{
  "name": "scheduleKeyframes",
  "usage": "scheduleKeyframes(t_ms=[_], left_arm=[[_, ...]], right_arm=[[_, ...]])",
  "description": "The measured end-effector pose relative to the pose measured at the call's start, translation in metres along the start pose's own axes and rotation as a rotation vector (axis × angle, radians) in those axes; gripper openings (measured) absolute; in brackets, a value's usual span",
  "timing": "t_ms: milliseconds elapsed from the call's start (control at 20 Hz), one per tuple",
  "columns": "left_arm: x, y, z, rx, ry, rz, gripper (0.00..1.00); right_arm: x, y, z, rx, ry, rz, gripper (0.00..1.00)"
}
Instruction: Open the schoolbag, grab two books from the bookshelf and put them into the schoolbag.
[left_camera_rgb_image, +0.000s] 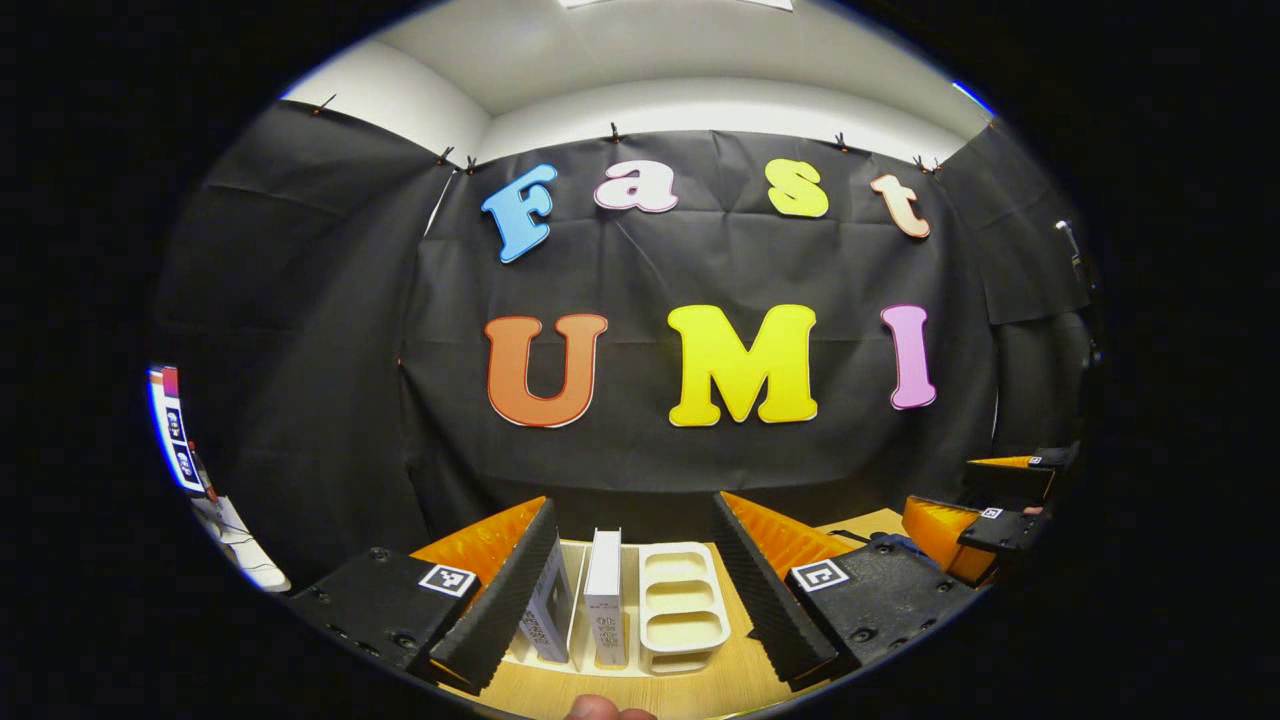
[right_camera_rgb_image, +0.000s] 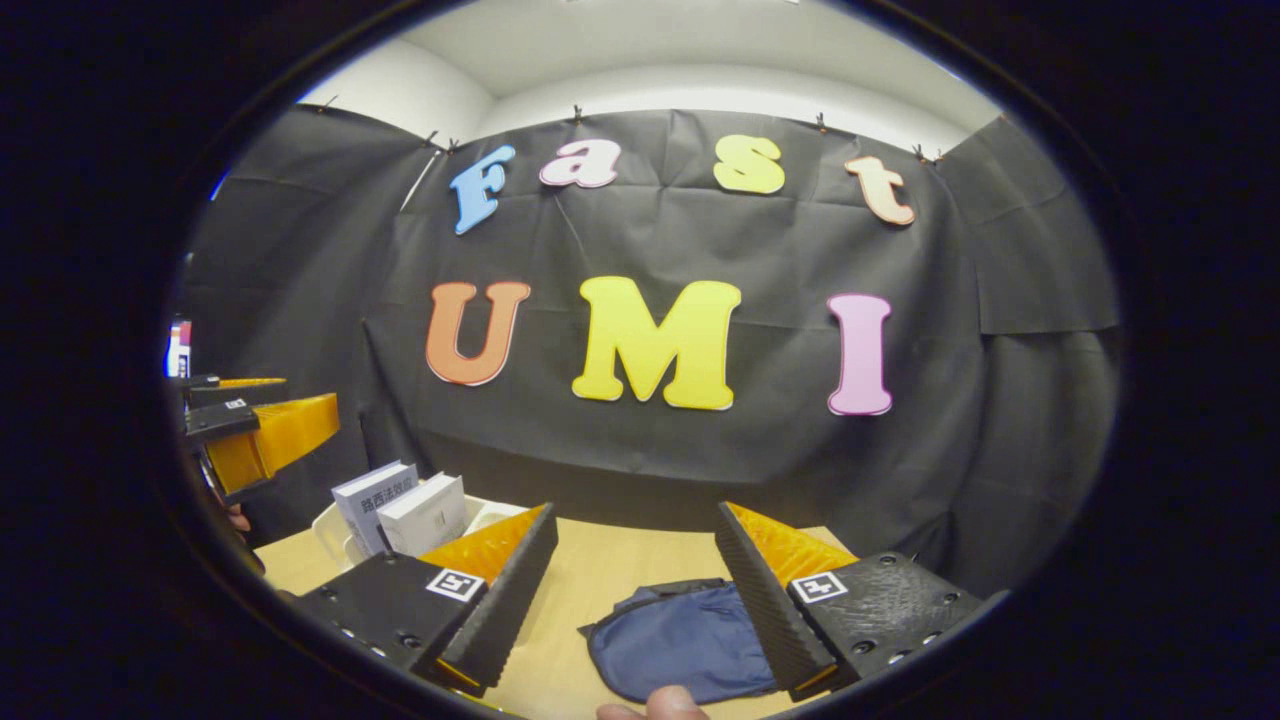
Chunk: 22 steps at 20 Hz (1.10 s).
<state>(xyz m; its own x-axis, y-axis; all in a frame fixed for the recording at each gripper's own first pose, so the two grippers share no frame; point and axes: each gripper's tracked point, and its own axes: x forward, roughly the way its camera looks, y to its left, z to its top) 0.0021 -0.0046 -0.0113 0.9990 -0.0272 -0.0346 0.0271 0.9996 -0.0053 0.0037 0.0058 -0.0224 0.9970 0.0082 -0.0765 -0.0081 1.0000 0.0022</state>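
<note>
In the left gripper view a white bookshelf rack (left_camera_rgb_image: 684, 605) stands on the wooden table, with two upright books (left_camera_rgb_image: 604, 596) in its left slots. My left gripper (left_camera_rgb_image: 640, 610) is open above it, nothing between its fingers. In the right gripper view a dark blue schoolbag (right_camera_rgb_image: 672, 636) lies flat on the table between the fingers of my open right gripper (right_camera_rgb_image: 640, 605). The two books (right_camera_rgb_image: 400, 508) and the rack (right_camera_rgb_image: 332, 535) stand at the left there, with the left gripper (right_camera_rgb_image: 250, 430) hovering beside them. The right gripper (left_camera_rgb_image: 985, 515) shows at the right of the left gripper view.
A wooden table (right_camera_rgb_image: 600, 570) carries everything and ends at the black cloth wall behind it. A fingertip (right_camera_rgb_image: 660, 705) shows at the bottom edge of the right gripper view, and another (left_camera_rgb_image: 600, 708) in the left gripper view. Some equipment (left_camera_rgb_image: 180, 430) stands at the far left.
</note>
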Motion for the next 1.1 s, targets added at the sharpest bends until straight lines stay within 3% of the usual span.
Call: scheduleKeyframes(t_ms=[750,900,1050,1100], left_arm=[[0.004,0.007,-0.011,0.007,0.022,-0.001,0.98],[0.004,0.008,-0.016,0.000,0.037,0.000,0.98],[0.002,0.012,-0.017,0.007,0.035,0.020,0.98],[0.002,0.012,-0.019,0.007,0.042,0.021,0.98]], right_arm=[[-0.003,-0.002,-0.020,-0.043,0.077,-0.020,0.98],[0.001,0.001,-0.043,-0.089,0.164,-0.003,0.95],[0.008,0.002,-0.088,-0.175,0.325,0.036,0.93],[0.011,0.006,-0.101,-0.200,0.375,0.061,0.99]])
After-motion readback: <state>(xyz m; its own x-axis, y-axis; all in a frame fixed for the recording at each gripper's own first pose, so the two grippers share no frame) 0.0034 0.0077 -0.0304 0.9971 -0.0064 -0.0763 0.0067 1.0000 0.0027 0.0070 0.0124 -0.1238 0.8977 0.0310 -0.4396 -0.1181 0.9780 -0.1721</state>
